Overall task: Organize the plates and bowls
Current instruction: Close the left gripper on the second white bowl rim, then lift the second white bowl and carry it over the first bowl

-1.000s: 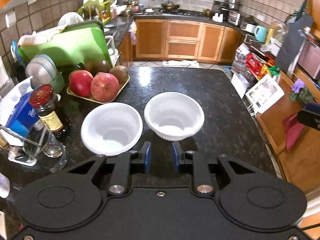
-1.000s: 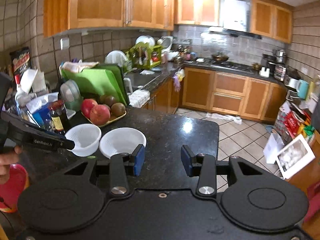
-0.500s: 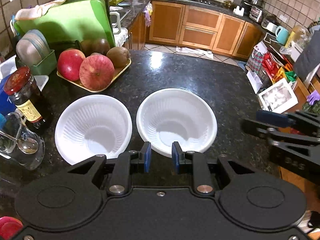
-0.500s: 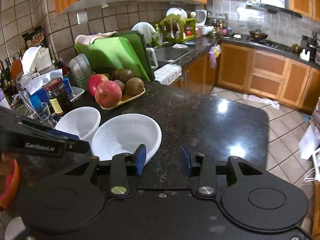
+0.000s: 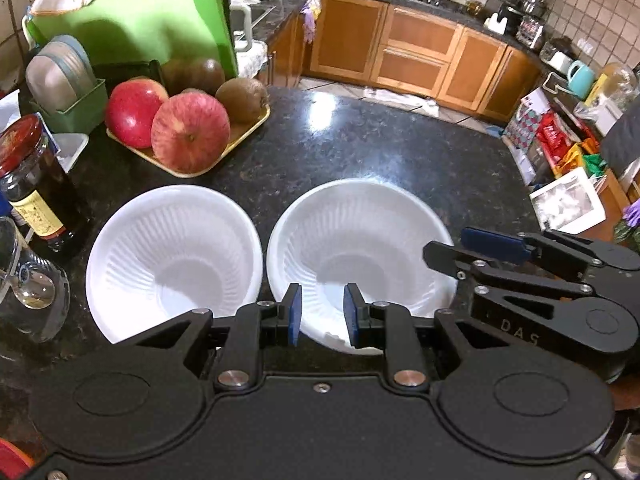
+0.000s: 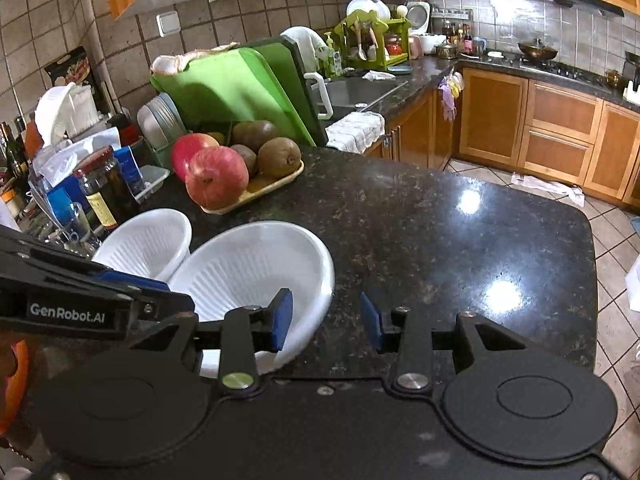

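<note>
1. Two white ribbed bowls sit side by side on the dark speckled granite counter, rims almost touching; whether they actually touch, I cannot tell.
2. The left bowl sits near a dark sauce jar with a red lid and a clear glass at the left edge.
3. The right bowl lies right in front of the left gripper, whose blue pads stand apart over the bowl's near rim, nothing pinched between them.
4. From the right side comes the right gripper, jaws parted wider. In its own view its left pad is over the right bowl and the other is outside, over bare granite. Whether either pad touches the rim, I cannot tell.
5. In the left wrist view that same tool reaches in low at the bowl's right edge.
6. Farther back on the left, a yellow tray holds two red apples and some kiwis.
7. Behind the fruit, a green cutting board leans upright, with stacked grey dishes in a green holder to its left.
</note>
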